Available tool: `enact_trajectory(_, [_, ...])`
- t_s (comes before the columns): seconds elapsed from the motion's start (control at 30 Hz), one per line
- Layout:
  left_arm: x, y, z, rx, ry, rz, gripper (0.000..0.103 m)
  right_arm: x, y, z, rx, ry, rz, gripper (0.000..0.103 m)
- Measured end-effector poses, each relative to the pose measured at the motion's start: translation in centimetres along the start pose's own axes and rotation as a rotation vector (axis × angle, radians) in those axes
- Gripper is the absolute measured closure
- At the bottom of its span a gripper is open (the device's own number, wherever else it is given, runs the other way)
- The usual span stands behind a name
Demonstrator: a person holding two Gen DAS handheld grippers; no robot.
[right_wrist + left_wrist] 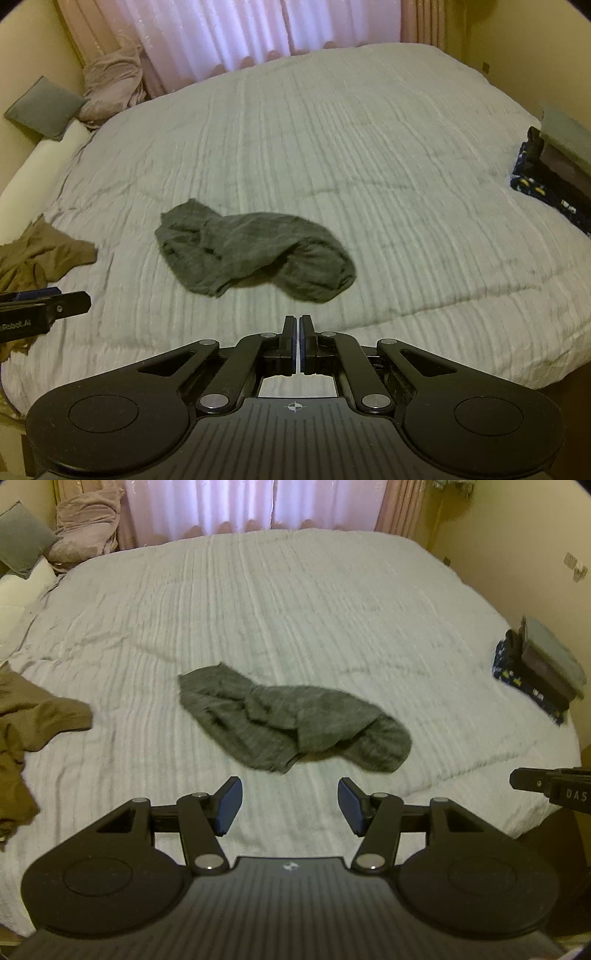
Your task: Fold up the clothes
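One grey garment (291, 720) lies crumpled mid-bed (332, 602), one brown garment (33, 720) at left edge, one folded stack (543, 668) at right. Your left gripper (290, 805) gapes wide, empty; your right gripper (297, 332) pinched closed, empty.

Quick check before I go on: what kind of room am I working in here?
Most likely a home bedroom. A wide bed with a pale ribbed cover fills the view, pillows are heaped at its far left corner, and pink curtains hang behind it.
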State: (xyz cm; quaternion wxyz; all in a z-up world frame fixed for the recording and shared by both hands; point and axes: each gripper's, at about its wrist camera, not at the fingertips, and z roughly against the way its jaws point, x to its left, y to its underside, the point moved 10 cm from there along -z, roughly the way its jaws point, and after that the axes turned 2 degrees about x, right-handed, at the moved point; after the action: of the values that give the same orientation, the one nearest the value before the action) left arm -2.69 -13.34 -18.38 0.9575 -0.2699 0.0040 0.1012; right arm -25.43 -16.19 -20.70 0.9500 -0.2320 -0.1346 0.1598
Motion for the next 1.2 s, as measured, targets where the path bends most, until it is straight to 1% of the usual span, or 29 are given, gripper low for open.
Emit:
enact_trajectory(0.17, [1.9,2.6,0.4,0.032,0.001,-0.011,0.050,2.5,3.6,0.0,0.023,0.005,-0.016,0.101])
enact_trajectory(0.3, [2.8,4.1,0.6,0.048,0.004,-0.023,0.050,3.2,5.5,0.4,0.037,0.015,-0.050,0.101])
enact_trajectory(0.4, [3.1,4.7,1.2,0.047,0.011,-0.034,0.050,3.4,5.8,0.9,0.028,0.027,-0.052,0.101])
enact_trajectory(0.53, [2.9,4.5,1.3,0.038,0.014,-0.042,0.050,3.3,5.7,1.2,0.019,0.042,-0.045,0.101])
enact_trajectory(0.7, [1.6,3.8,1.0,0.034,0.018,-0.058,0.050,2.2,5.0,1.2,0.008,0.048,-0.032,0.101])
enact_trajectory(0.87, [-0.3,2.8,-0.2,0.040,0.006,-0.041,0.050,0.3,3.6,0.7,0.015,0.027,0.009,0.101])
enact_trajectory(1.07, [-4.0,0.7,-1.6,0.041,-0.014,-0.017,0.050,-3.7,0.6,0.0,0.027,0.000,0.043,0.101])
enact_trajectory(1.2, [-6.6,-0.7,-2.6,0.034,-0.028,0.013,0.050,-6.1,-1.5,-0.6,0.044,-0.022,0.102,0.101])
